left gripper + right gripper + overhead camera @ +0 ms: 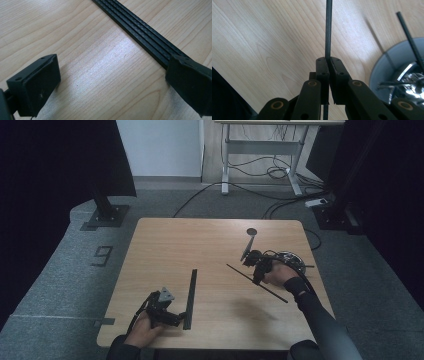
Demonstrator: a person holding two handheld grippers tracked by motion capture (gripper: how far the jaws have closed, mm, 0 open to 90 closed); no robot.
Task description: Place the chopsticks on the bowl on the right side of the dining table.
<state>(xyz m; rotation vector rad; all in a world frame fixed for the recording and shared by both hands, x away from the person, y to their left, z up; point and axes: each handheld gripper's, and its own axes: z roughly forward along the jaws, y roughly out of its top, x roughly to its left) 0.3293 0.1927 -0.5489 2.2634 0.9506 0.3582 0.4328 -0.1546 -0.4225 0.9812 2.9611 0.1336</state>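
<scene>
The right tongs [328, 62] are clenched tight on a thin black rod [328, 30]; in the right gripper view the 2 jaws press flat on it w/ no gap. The rod runs up out of the top of that view and a bit of it pokes out below the jaws, so its ends are cut off there. In the high view the right tongs [259, 266] sit near the right side of the table [210, 240], and the rod [256, 283] shows as a long slanted line over the wood; can't tell if it rests on the table or is lifted a bit. Just beside the tongs is a round shiny thing [292, 260], maybe a dish, w/ wires or sticks in it; it's too small & dark to make out. In the right gripper view its grey rim [382, 65] is cut off at the right edge. The left tongs [112, 82] are released, jaws wide apart w/ bare wood between. A flat black strip [140, 30] w/ grooves lies on the table and goes under the far jaw, so its end is hidden. In the high view the left tongs [175, 316] are near the front edge, at the low end of the strip [191, 295]. A hand [142, 332] holds them, partly cut off.
</scene>
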